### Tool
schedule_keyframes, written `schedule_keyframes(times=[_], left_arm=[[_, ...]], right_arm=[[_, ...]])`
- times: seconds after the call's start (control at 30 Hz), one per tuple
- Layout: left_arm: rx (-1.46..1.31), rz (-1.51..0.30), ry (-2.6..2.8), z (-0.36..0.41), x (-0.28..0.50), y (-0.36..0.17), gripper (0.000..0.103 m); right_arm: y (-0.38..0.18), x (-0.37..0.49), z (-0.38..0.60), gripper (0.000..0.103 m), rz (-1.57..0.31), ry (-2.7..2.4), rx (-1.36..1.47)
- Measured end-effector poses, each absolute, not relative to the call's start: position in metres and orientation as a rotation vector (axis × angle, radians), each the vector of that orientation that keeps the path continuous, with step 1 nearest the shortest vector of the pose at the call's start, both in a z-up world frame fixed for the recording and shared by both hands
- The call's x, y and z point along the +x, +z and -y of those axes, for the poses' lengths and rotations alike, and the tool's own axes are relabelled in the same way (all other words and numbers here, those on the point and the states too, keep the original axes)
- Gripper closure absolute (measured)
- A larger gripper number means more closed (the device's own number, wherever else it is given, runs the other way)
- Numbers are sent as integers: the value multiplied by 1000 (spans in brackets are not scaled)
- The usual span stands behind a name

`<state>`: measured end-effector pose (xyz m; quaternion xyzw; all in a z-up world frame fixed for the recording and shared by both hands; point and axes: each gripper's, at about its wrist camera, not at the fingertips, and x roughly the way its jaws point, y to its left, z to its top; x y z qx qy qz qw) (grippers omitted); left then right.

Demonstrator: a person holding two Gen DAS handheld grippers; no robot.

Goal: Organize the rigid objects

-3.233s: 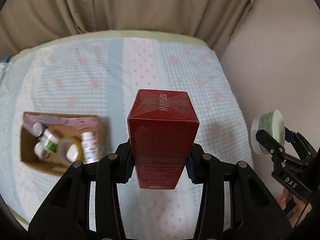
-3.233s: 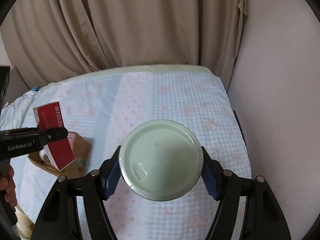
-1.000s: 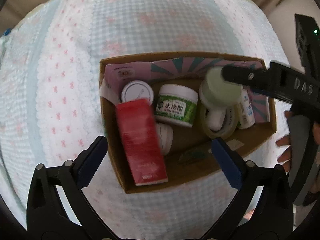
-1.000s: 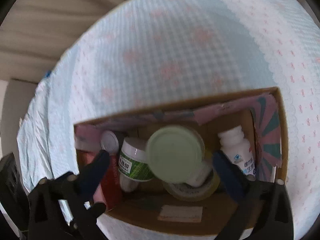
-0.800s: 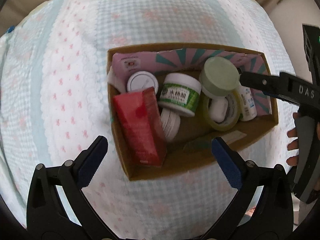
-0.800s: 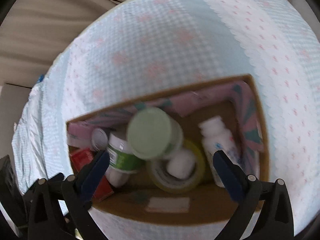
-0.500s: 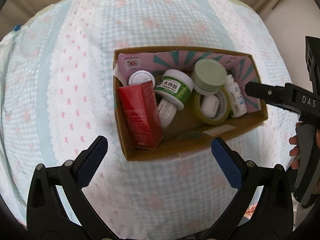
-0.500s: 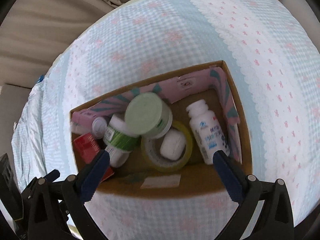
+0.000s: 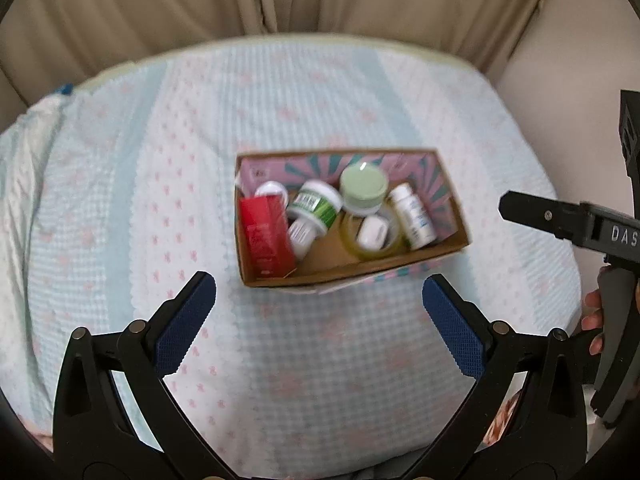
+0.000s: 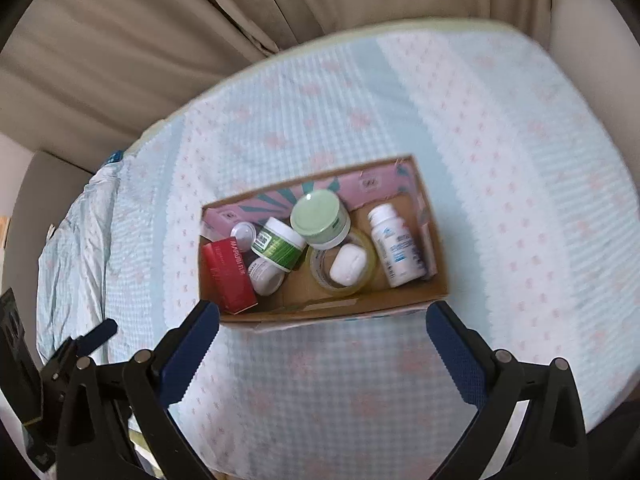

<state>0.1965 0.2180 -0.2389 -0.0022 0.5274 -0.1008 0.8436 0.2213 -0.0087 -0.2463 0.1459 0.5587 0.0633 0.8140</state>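
While both grippers hang above the bedspread (image 9: 320, 380), the cardboard box (image 9: 348, 270) sits near the middle of it, long axis running left-right across both wrist views, open top up. Red carton (image 9: 266, 236) lies at the left end of the box, long axis running near wall to far wall, crosswise to the box; in the right wrist view its printed face is up (image 10: 230, 276). Next to it: a small white-capped jar (image 9: 272, 192) by the far left corner, a green-labelled jar (image 9: 316, 204) tipped onto another white jar (image 9: 302, 234). Pale green-lidded jar (image 9: 364, 188) stands upright mid-box, lid up, overlapping the far edge of a tape roll (image 9: 370, 248) lying flat; a small white case (image 9: 372, 234) sits inside the roll's ring. White pill bottle (image 9: 414, 216) lies on its side at the right end, cap toward the far wall, long axis also crosswise. Left gripper (image 9: 318, 296): jaws spread wide, nothing between the blue pads, touching nothing, on the near side of the box. Right gripper (image 10: 322, 328): same, fully spread and empty, near side of the box; its black finger shows at the right edge of the left wrist view, with a hand (image 9: 594, 326) on the handle.
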Motion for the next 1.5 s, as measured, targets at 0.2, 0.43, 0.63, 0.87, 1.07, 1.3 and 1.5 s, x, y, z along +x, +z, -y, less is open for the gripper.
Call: schedule_keyframes(times=[0.2, 0.43, 0.63, 0.87, 1.07, 1.3, 1.5], left_arm=[[-38, -968, -173, -199, 163, -158, 0], [-79, -742, -129, -169, 109, -63, 0], [-22, -631, -85, -137, 71, -27, 0], [2, -565, -86, -115, 39, -21, 0], [16, -552, -87, -101, 23, -20, 0], [19, -548, -82, -95, 17, -19, 0], [14, -542, -73, -92, 12, -18, 0]], right_arm=[[-161, 183, 32, 0, -1051, 148, 244], [-70, 124, 59, 0, -834, 105, 97], [-37, 88, 87, 0, -702, 43, 39], [-31, 61, 109, 0, -653, 18, 33], [-24, 45, 120, 0, -617, 12, 24], [-21, 34, 129, 0, -601, 13, 26], [-19, 32, 129, 0, -595, 18, 19]])
